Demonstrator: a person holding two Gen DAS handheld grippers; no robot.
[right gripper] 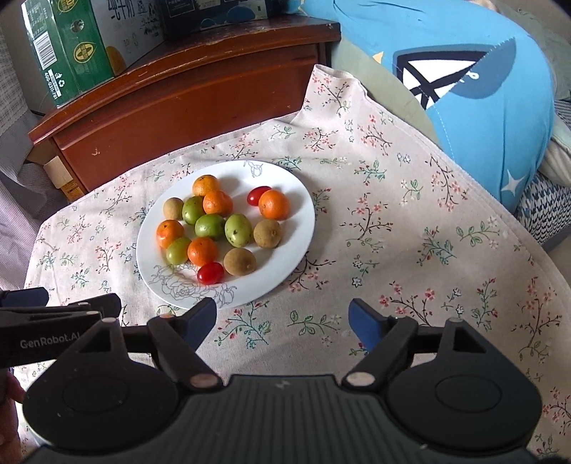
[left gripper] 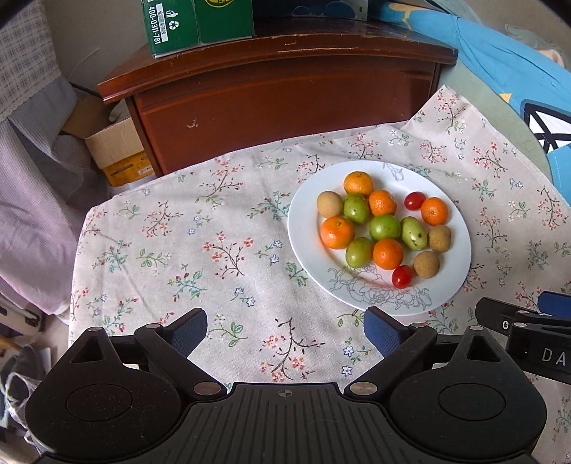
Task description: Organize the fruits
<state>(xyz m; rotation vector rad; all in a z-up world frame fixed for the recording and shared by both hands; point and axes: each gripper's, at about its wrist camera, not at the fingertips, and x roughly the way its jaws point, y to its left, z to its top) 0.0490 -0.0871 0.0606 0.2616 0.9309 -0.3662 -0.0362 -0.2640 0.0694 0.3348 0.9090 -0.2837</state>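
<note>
While both of our grippers hover with jaws wide apart and empty, left gripper (left gripper: 285, 332) and right gripper (right gripper: 282, 319) sit just short of the round white china plate (right gripper: 285, 250), which holds orange, green, brown and red fruits (right gripper: 210, 226) on the floral-clothed counter (right gripper: 410, 250).

A floral cloth (left gripper: 221, 228) spreads ahead of the fingers and under them. Beyond it stands a dark wooden cabinet (left gripper: 285, 96) bearing a green carton (left gripper: 171, 25). Far left of the fingers sits an open cardboard box (left gripper: 117, 150). Far right lies a blue cushion (right gripper: 481, 100) with a white star.
</note>
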